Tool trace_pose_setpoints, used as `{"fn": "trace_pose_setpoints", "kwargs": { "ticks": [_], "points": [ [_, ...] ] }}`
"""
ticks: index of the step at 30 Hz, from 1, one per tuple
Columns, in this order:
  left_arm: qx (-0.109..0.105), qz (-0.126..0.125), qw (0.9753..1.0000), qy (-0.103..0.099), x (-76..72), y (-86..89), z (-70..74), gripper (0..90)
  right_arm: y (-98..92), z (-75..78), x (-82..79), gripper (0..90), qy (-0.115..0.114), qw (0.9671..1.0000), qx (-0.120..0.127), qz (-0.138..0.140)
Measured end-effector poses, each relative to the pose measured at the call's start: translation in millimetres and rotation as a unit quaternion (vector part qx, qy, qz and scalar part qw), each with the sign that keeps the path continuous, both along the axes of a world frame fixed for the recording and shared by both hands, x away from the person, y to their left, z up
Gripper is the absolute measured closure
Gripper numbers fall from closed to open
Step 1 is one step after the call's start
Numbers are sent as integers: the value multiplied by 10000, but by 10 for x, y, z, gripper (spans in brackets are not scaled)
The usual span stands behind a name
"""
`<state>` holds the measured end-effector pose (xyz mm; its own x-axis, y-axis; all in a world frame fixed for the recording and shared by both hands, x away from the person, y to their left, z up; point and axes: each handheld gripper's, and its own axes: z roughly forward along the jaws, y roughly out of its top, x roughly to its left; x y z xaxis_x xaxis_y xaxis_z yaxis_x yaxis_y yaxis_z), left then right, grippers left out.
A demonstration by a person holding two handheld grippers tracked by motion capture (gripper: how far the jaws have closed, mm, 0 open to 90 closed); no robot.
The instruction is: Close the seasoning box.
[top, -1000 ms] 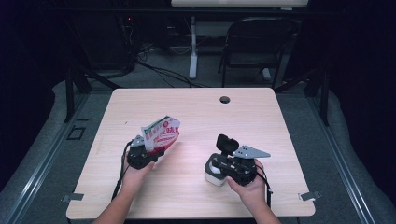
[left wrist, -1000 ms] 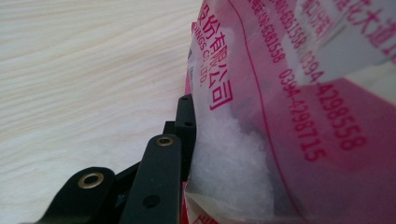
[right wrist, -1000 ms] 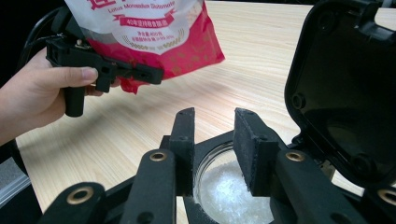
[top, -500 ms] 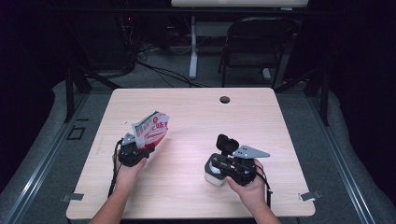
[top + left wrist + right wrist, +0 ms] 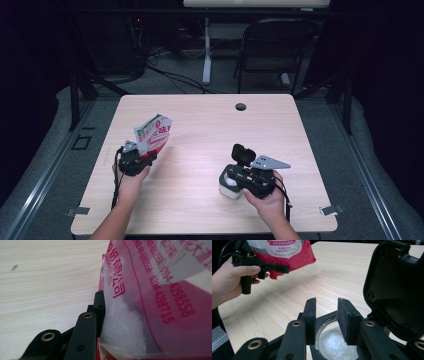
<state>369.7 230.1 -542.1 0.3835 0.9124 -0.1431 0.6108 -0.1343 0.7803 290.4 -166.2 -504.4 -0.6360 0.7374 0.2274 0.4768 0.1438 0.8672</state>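
A red and white bag (image 5: 154,132) printed in red hangs tilted above the table's left half, with my left gripper (image 5: 145,157) shut on its lower end. In the left gripper view the bag (image 5: 155,302) shows white granules inside, pressed against one black finger (image 5: 86,335); the other finger is hidden behind it. At the front right, my right gripper (image 5: 234,179) holds a small white jar (image 5: 226,190) that rests on the table. Its black flip lid (image 5: 394,290) stands open. White granules (image 5: 337,343) lie in the jar below my right gripper (image 5: 325,312).
The light wooden table (image 5: 210,125) has a small round cable hole (image 5: 241,106) near its far edge. A folding chair (image 5: 275,45) and cables stand on the dark floor beyond. A bare stretch of tabletop separates bag and jar.
My left gripper has carried the bag leftward, away from the jar. The right gripper and the jar have stayed in place.
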Motion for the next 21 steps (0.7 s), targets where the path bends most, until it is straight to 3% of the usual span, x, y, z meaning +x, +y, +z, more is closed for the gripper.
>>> {"fn": "trace_pose_setpoints", "kwargs": {
  "ticks": [8,14,17,21],
  "points": [
    [233,119,9996,-95,-68,103,3,750,10,-10,1,690,3,10000,-11,8],
    [469,259,9986,-53,-69,156,-88,748,10,-20,5,688,21,10000,2,-5],
    [438,406,9982,-20,-60,193,-132,748,6,-22,6,688,31,10000,-14,10],
    [557,500,9972,84,-39,230,-201,742,5,-24,7,688,30,10000,-20,20]
  ]
}}
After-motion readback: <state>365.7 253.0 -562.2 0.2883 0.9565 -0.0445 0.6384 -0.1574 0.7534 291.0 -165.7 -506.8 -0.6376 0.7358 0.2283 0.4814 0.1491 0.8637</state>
